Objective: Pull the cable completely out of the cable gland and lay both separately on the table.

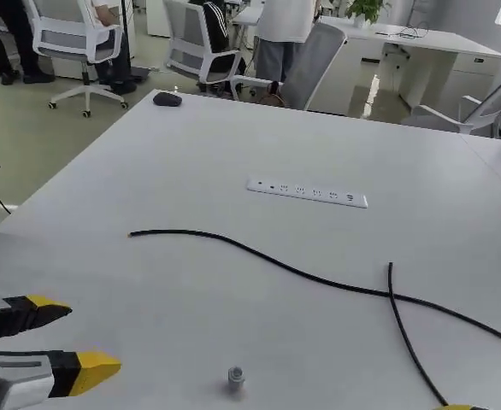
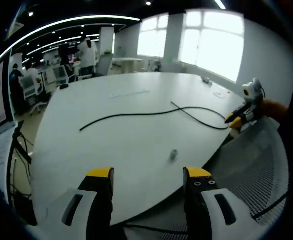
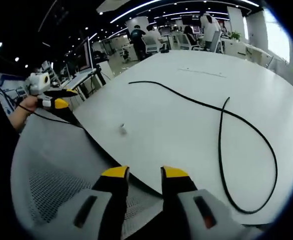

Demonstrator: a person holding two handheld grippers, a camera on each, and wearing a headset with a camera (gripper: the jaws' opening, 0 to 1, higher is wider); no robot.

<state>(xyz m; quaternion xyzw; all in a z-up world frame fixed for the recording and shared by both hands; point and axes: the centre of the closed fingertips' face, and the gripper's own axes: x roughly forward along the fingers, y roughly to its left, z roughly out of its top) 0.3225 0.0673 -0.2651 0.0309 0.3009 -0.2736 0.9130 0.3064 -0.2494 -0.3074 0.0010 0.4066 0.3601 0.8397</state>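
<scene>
Left gripper [image 1: 92,340], jaws apart and empty, hovers well left of the strip [image 1: 307,192], nearer the person. One small grey gland [image 1: 235,376] stands alone right of that gripper. One thin black cable [image 1: 319,280] snakes between strip and gland, crossing itself rightward. Right gripper [image 3: 145,172]: jaws slightly apart, empty.

Long white power strip [image 1: 307,193] lies flat, centre of head view. Dark rounded computer mouse [image 1: 167,100] further back-left, well apart from strip. Beyond: white-framed grey mesh office chairs [image 1: 78,43], green potted plant [image 1: 368,8] by white desk [image 1: 421,38].
</scene>
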